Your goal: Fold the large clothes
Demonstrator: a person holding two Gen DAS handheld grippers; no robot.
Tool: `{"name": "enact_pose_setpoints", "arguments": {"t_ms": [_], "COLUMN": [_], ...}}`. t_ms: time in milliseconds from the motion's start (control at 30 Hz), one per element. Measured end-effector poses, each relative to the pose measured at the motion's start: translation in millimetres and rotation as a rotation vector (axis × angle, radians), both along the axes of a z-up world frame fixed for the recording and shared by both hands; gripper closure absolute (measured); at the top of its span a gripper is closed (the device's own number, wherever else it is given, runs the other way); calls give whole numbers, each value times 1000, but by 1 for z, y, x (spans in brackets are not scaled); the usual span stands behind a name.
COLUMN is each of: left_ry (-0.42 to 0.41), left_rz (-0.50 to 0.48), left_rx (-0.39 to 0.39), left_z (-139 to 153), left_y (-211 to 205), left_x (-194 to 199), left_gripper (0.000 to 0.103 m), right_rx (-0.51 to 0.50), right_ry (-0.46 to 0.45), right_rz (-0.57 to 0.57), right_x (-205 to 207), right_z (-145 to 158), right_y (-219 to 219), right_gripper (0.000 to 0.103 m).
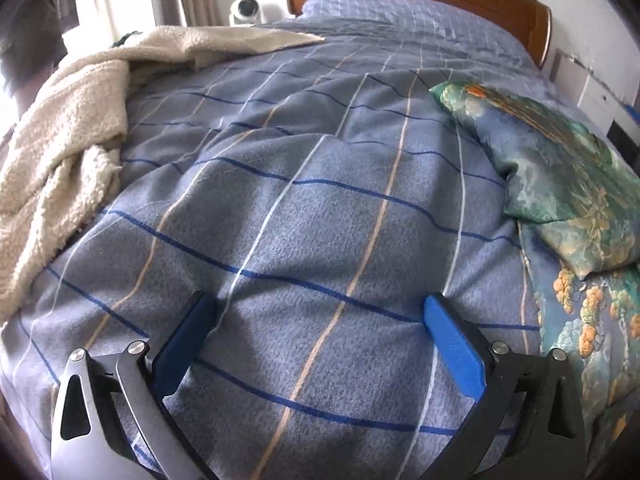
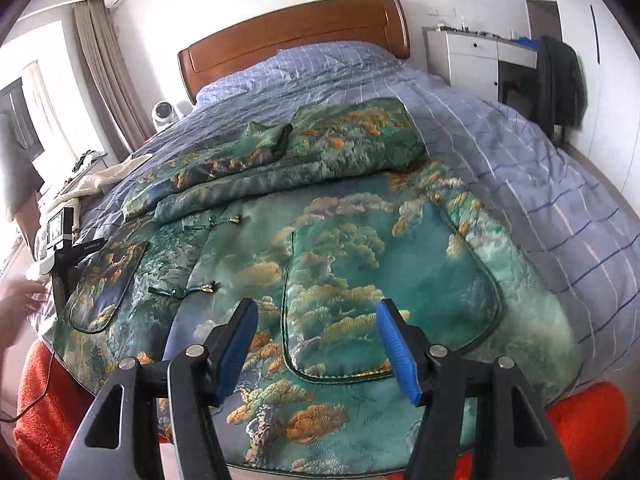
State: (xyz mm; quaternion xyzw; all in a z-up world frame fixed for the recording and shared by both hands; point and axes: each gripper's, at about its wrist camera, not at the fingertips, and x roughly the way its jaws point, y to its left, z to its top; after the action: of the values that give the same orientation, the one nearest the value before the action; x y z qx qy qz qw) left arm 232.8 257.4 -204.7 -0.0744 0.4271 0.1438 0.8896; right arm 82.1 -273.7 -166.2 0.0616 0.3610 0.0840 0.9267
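Two grippers are in our hands, and both have their blue jaws apart with nothing between them. Our left gripper hangs over the blue checked bed cover, and we see only a corner of the green jacket at three o'clock. Our right gripper hangs over that jacket, which lies flat on the bed with its sleeve folded across at twelve o'clock. A cream blanket sits at nine o'clock.

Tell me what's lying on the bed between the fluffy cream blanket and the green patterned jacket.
Nothing but bare blue plaid bedcover. The left wrist view shows the cream blanket on one side, the green jacket on the other, with only cover between.
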Motion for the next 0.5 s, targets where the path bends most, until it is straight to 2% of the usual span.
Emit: {"name": "enact_pose_setpoints", "arguments": {"t_ms": [200, 300, 400, 500], "left_ry": [3, 3, 3, 3], "left_rz": [0, 0, 0, 0], "left_rx": [8, 6, 8, 8], "left_z": [2, 2, 2, 2], "left_y": [-2, -1, -1, -1], "left_x": [2, 3, 3, 3], "left_gripper": [0, 0, 0, 0], "right_rx": [3, 39, 65, 31], "right_ry": [-50, -78, -65, -53], "right_rz": [27, 21, 22, 27], "right_x": [7, 4, -1, -6], "right_z": [19, 27, 26, 22], "right_y": [12, 16, 16, 18], "right_gripper": [40, 40, 40, 40]}}
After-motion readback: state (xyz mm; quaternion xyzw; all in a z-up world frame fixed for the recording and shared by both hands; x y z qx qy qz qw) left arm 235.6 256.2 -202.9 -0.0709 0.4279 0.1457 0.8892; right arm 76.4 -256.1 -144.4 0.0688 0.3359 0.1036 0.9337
